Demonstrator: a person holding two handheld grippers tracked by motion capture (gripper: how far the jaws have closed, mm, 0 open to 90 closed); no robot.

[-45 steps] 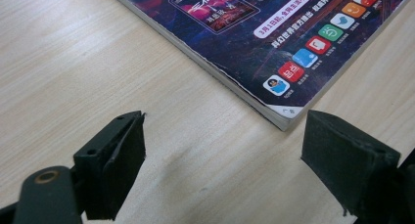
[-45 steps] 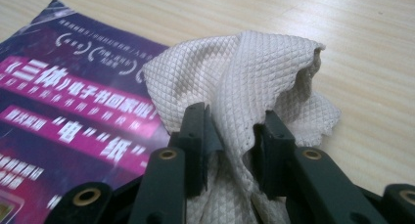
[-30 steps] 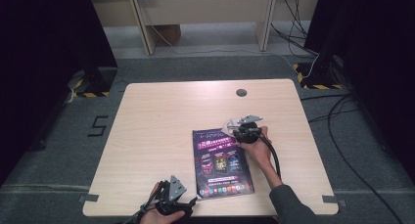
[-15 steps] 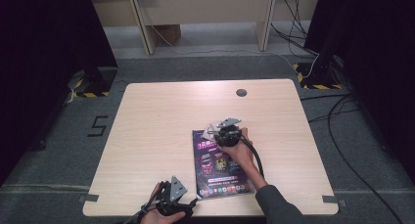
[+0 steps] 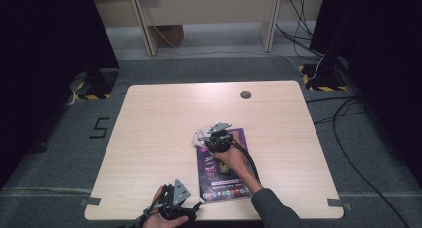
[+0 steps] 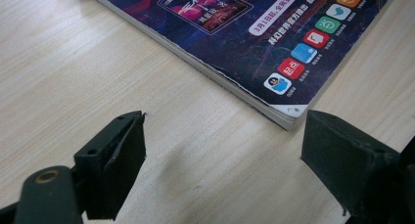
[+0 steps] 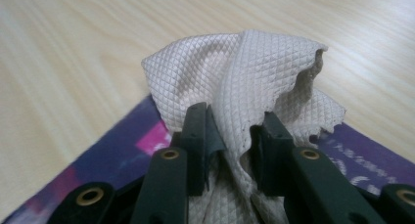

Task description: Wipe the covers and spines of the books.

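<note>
Grey waffle cloth (image 7: 244, 77) clenched in the right tongs (image 7: 234, 131), wiping the magazine's (image 5: 224, 175) far corner, mid-table; left tongs (image 6: 222, 150) released, hovering off its near corner by the table's (image 5: 164, 113) front edge; most of the cover looks left to wipe

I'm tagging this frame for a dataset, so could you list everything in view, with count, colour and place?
Table: one, light wood, centre of the high view.
Magazine: one, purple and dark cover, flat on the table's near middle.
Cloth: one, pale beige with a diamond weave, bunched over the magazine's far end.
Round hole: one, dark, near the table's far edge.
Floor: grey carpet around the table, with black cables to the right.
Yellow-black tape: striped patches on the floor, left and right beyond the table.
Right gripper: one, black, shut on the cloth.
Left gripper: one, black, open, at the magazine's near corner.
</note>
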